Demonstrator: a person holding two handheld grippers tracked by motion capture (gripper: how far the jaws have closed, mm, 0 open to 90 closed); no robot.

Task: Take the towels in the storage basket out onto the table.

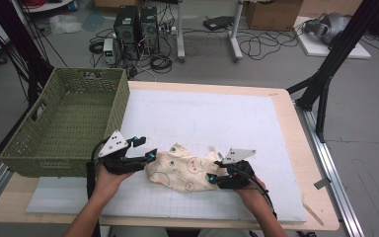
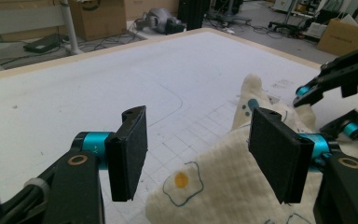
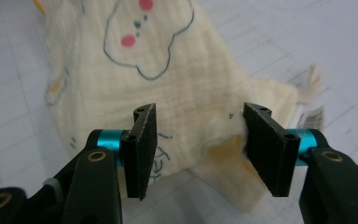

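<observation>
A crumpled cream cloth (image 1: 185, 170) printed with small cartoon figures lies on the white gridded mat (image 1: 217, 118) near the table's front. My left gripper (image 1: 145, 147) sits at the cloth's left end. In the left gripper view its jaws (image 2: 200, 156) stand open, with the cloth (image 2: 228, 186) under and between them and neither pad pressing on it. My right gripper (image 1: 214, 170) is at the cloth's right end. In the right gripper view (image 3: 200, 149) its jaws straddle a raised fold of the cloth (image 3: 168, 70). The right pad (image 3: 265, 149) touches the fold, and a gap remains at the left pad.
A green woven basket (image 1: 121, 106) stands at the table's left, just behind my left gripper. The mat stretches bare behind the cloth to the far wooden edge (image 1: 202, 85). Cables, computer cases and black stand legs are on the floor beyond the table.
</observation>
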